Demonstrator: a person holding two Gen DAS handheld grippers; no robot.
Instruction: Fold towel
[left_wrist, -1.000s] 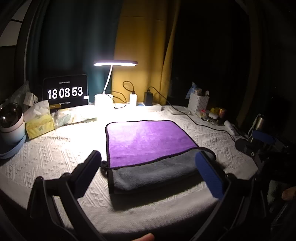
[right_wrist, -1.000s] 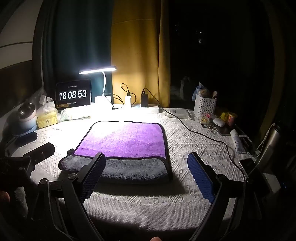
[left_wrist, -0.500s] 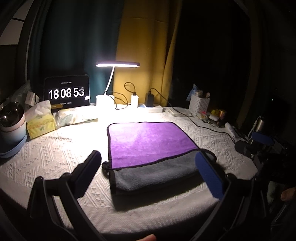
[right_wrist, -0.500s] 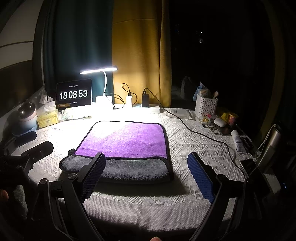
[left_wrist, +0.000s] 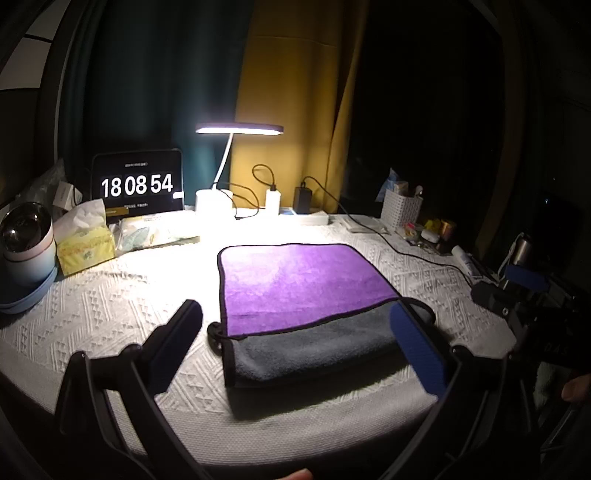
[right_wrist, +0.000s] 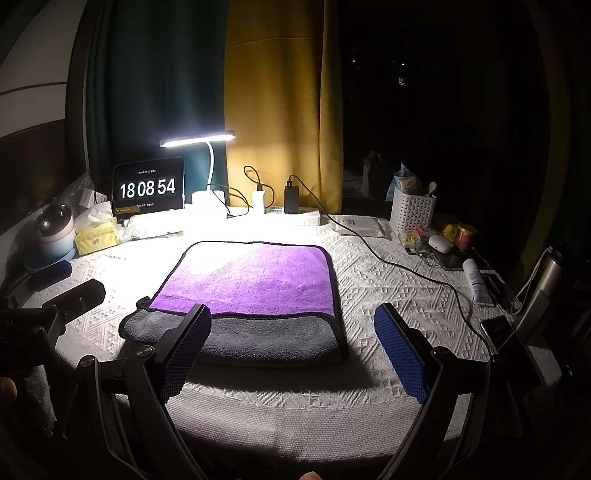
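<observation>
A towel (left_wrist: 303, 284) lies folded on the white textured tablecloth, purple side up, with a grey layer sticking out along its near edge (left_wrist: 314, 350). It also shows in the right wrist view (right_wrist: 251, 280). My left gripper (left_wrist: 295, 325) is open and empty, held back near the table's front edge, its fingers spanning the towel's near edge. My right gripper (right_wrist: 291, 325) is open and empty, also near the front edge, in front of the towel's grey band. Neither gripper touches the towel.
A lit desk lamp (left_wrist: 236, 129), a clock display (left_wrist: 137, 184), a tissue box (left_wrist: 85, 247) and a round device (left_wrist: 26, 240) stand at the back left. A white basket (right_wrist: 412, 212), small items, a cable (right_wrist: 406, 266), a phone (right_wrist: 498, 328) and a metal bottle (right_wrist: 543, 288) are on the right.
The clock has changed from 18 08 53 to 18 08 54. Both grippers have stayed open and almost still. The towel has not moved.
</observation>
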